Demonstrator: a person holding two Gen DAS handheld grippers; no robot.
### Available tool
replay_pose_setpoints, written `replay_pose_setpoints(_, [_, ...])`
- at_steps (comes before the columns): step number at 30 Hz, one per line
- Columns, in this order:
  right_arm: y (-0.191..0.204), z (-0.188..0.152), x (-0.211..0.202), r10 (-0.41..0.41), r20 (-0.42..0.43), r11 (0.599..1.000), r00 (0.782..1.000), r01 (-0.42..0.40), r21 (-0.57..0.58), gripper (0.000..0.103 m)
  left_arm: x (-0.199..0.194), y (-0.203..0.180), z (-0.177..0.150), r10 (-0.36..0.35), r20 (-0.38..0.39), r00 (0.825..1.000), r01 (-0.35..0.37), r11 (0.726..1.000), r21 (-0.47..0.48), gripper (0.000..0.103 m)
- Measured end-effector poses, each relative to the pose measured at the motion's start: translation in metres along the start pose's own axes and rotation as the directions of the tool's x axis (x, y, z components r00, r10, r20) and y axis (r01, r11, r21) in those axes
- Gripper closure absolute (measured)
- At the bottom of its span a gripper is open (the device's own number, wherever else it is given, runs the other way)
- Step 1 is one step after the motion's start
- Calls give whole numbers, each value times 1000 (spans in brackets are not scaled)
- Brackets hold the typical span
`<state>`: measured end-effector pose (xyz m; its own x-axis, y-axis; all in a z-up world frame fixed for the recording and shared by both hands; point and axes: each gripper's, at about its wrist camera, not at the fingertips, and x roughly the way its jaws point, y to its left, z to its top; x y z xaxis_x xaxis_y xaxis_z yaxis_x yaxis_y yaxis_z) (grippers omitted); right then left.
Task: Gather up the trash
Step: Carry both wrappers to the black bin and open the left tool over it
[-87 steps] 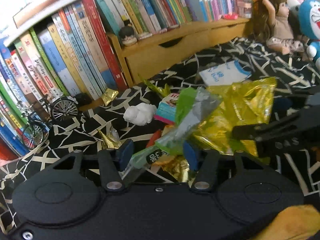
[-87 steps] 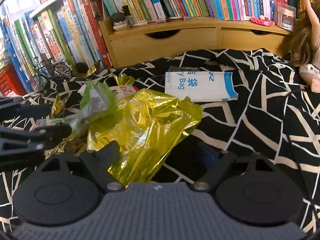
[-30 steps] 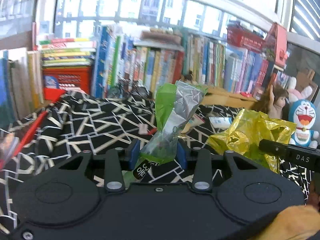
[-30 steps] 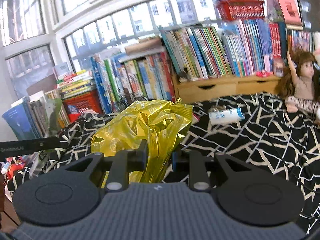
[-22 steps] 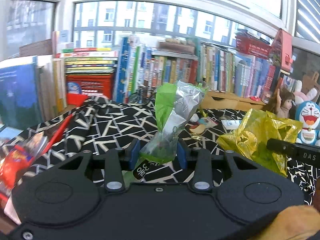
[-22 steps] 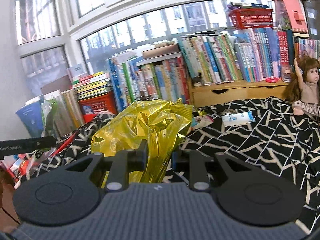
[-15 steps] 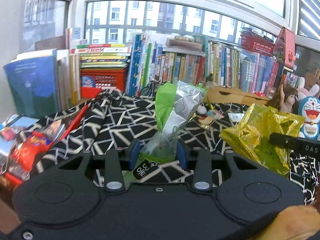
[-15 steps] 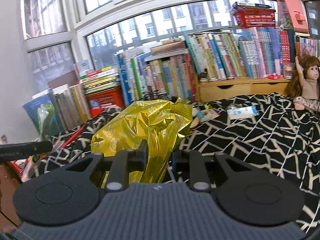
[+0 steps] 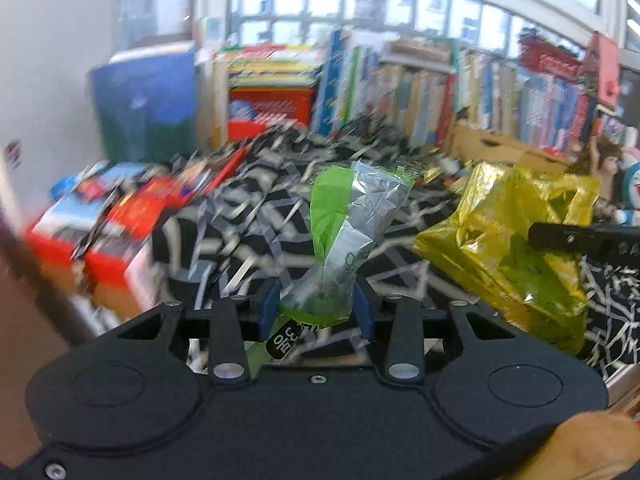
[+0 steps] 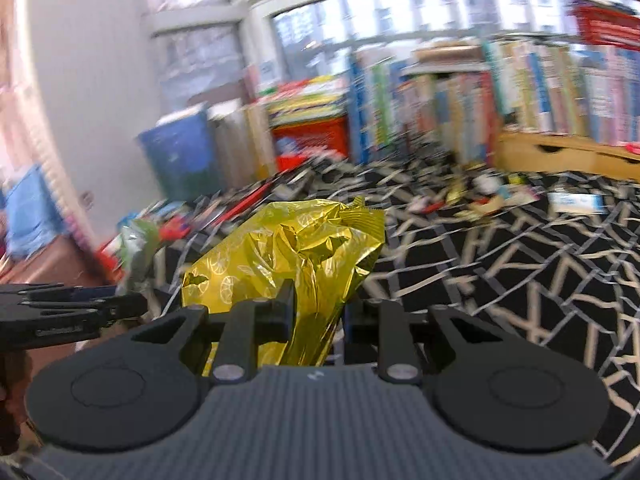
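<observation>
Green-and-silver wrapper (image 9: pixel 344 240) was pinched in my left gripper (image 9: pixel 316 312); yellow foil bag (image 10: pixel 288 264) pinched in my right gripper (image 10: pixel 316 316), both lifted above the patterned cloth (image 10: pixel 500 264), presumably for carrying to disposal

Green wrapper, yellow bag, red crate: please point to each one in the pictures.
green wrapper (image 9: pixel 344 240), left wrist view, on its crumpled silver middle.
yellow bag (image 10: pixel 296 252), right wrist view, on its front, above the fingers.
red crate (image 9: pixel 270 106), left wrist view, on its front wall.
</observation>
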<state>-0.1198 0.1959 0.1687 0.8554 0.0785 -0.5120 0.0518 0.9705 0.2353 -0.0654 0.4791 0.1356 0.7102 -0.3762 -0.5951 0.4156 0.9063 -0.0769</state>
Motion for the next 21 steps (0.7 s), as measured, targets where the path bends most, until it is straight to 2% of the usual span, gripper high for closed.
replay_pose_setpoints(4, [24,-7,9,68,-41,995,997,-71,-68,76,2,23,-33,47,-93,995,-53,996,-67,66])
replay_pose_setpoints(7, [39,-11,14,99,-73,987,992,-107,-122,76,5,35,-60,87,-150,985,-99,992,-74,66])
replay_pose_setpoints(11, [47,-14,23,132,-108,980,985,-146,-136,76,15,48,-88,123,-207,971,-145,985,-91,66])
replay_pose_setpoints(17, [57,-21,31,157,-150,968,976,-183,-174,76,44,62,-118,160,-300,940,-197,975,-98,65])
replay_pose_setpoints(21, [63,-26,35,168,-172,961,971,-200,-190,76,55,65,-126,168,-321,932,-209,973,-98,64])
